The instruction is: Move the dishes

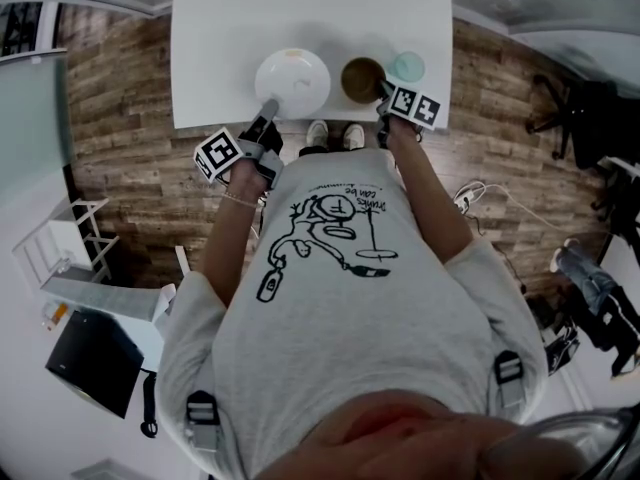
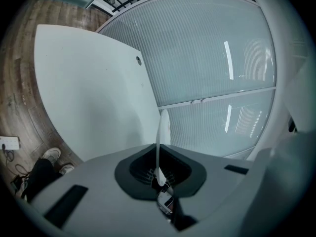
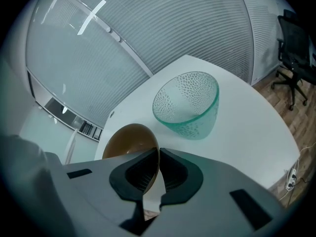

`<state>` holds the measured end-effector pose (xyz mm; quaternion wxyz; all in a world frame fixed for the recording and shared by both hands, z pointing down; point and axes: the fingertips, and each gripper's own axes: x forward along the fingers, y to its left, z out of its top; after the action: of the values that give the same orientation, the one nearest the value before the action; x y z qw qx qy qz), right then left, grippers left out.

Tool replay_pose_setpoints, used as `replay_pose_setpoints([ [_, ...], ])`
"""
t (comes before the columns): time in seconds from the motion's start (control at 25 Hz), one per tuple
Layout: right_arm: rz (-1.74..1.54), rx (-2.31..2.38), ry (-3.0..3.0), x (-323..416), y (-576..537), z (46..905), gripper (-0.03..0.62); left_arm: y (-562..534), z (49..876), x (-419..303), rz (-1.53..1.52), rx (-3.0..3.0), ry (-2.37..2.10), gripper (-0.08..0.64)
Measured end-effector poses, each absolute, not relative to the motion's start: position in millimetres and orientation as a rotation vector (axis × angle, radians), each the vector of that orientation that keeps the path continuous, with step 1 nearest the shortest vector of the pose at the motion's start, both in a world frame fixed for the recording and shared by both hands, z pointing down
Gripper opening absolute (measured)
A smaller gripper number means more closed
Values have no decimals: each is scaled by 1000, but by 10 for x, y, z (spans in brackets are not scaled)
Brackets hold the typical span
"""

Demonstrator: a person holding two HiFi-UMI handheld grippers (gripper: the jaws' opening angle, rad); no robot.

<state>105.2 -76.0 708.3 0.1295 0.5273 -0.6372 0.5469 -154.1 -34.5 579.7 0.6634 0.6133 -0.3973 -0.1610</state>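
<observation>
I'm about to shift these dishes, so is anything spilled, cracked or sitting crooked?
Nothing stands out: the white dish, brown bowl and green glass bowl look whole, and no spill shows on the table.

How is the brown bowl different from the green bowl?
The brown bowl is solid and plain; the green bowl is see-through with little dimples. The right gripper pinches the brown bowl's rim; nothing holds the green bowl on the table. Both are round, side by side.
</observation>
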Motion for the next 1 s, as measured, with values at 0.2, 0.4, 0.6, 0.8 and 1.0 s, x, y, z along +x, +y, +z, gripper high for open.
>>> replay_pose_setpoints([
  [0.2, 1613, 1543, -1842, 1053, -761, 7107, 41, -338, 5808, -1547, -354, 1387, -905, 9],
  [0.4, 1622, 1551, -1837, 1066, -778, 7125, 41, -349, 5812, -1542, -356, 1386, -906, 9],
  [0.6, 1629, 1562, -1833, 1052, -782, 7144, 41, -339, 5835, -1567, -357, 1381, -908, 9],
  [0.8, 1629, 1570, -1833, 1056, -793, 7140, 43, -339, 5848, -1569, -353, 1380, -910, 9],
  [1.0, 1648, 1570, -1844, 1051, -815, 7144, 43, -342, 5872, -1556, -350, 1372, -912, 9],
])
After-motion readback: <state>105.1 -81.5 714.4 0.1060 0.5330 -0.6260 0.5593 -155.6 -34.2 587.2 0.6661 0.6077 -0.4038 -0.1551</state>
